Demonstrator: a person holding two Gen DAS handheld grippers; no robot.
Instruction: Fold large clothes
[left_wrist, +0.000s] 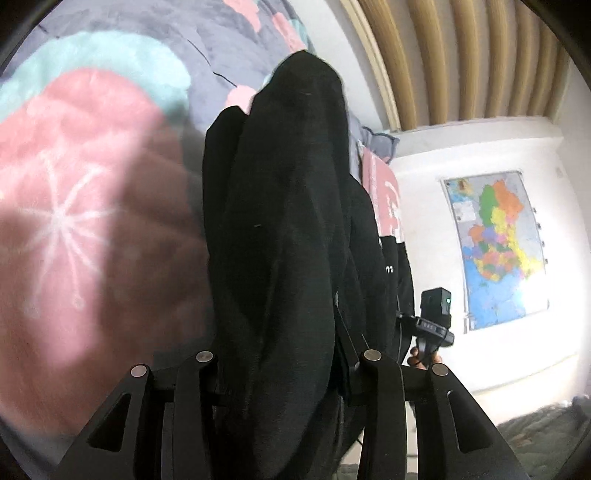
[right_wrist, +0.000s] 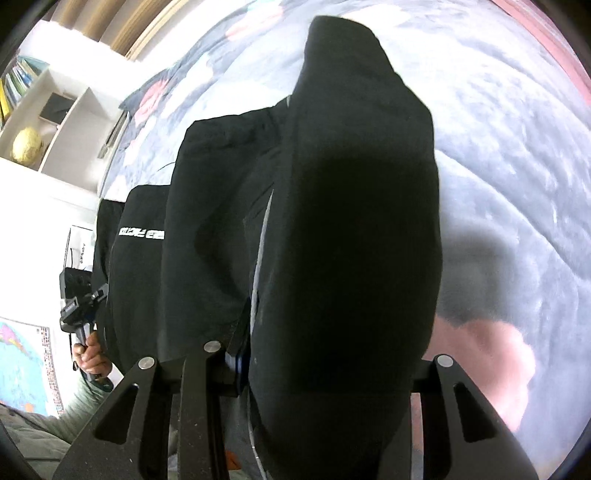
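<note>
Black fabric of the garment (left_wrist: 280, 229) fills the left wrist view, bunched between the fingers of the left hand-held gripper (left_wrist: 280, 373), which is clamped on it above the patterned bed (left_wrist: 92, 177). Right wrist view: the right hand-held gripper (right_wrist: 332, 369) likewise pinches a thick fold of the same garment, its printed panel hanging toward the other hand (right_wrist: 90, 356). Judged progress: lifted, no finished fold visible; laying flat and folding remain.
</note>
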